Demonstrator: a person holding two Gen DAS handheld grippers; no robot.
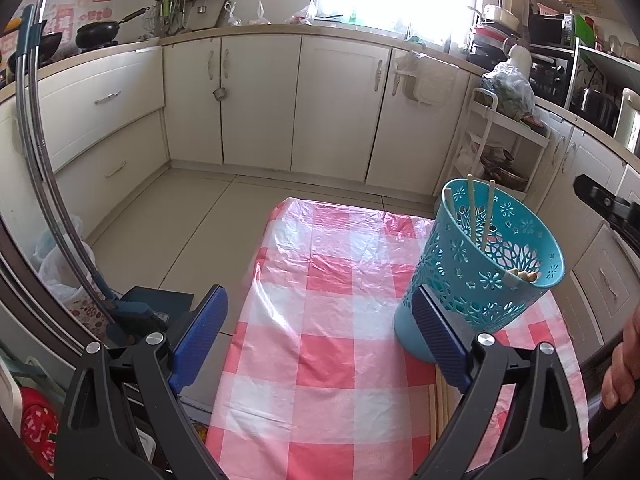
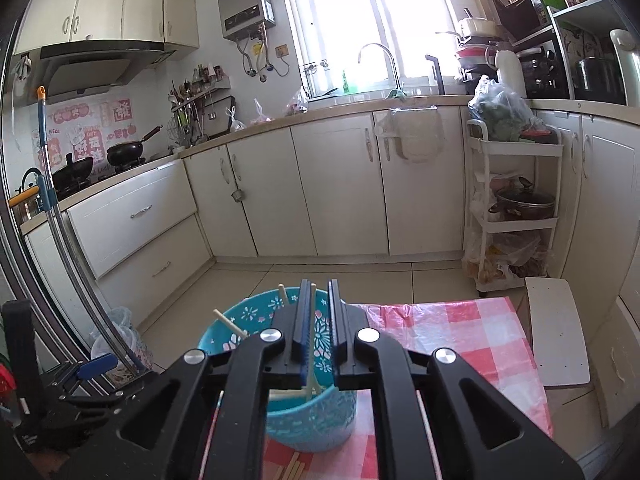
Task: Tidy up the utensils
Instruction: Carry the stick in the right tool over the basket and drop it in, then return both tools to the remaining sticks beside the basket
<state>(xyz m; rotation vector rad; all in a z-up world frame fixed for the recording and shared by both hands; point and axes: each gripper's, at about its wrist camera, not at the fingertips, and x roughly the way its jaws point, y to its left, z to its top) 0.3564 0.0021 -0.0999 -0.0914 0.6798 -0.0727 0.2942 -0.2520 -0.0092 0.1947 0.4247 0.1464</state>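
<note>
- Your right gripper [image 2: 316,330] hangs directly over the basket [image 2: 256,320], jaws nearly together with only a narrow slot between them. A chopstick [image 2: 311,344] stands in that slot; whether the pads press on it you cannot tell from here, so treat it as possibly loose.
- If it is loose, it may slip before its tip is well inside and land on the rim or the cloth [image 2: 460,332]. If you let go while the gripper is tilted, the stick may lean out across the basket wall.
- Your left gripper [image 1: 320,340] is wide open and holds nothing. Its right finger sits just in front of the basket's lower wall, in that view. A nudge from it could tip the basket, which looks light and is already leaning there.
- More chopsticks [image 1: 439,404] lie on the cloth just below the basket, partly hidden behind that finger. Sweeping past could roll them off the table edge.
- Three sticks already stand inside the basket, and a few tips rest at its near rim. A hard drop could knock them about or bounce one out.
- Beyond the table lies only open floor [image 1: 192,208], so a dropped stick lands well out of reach.
</note>
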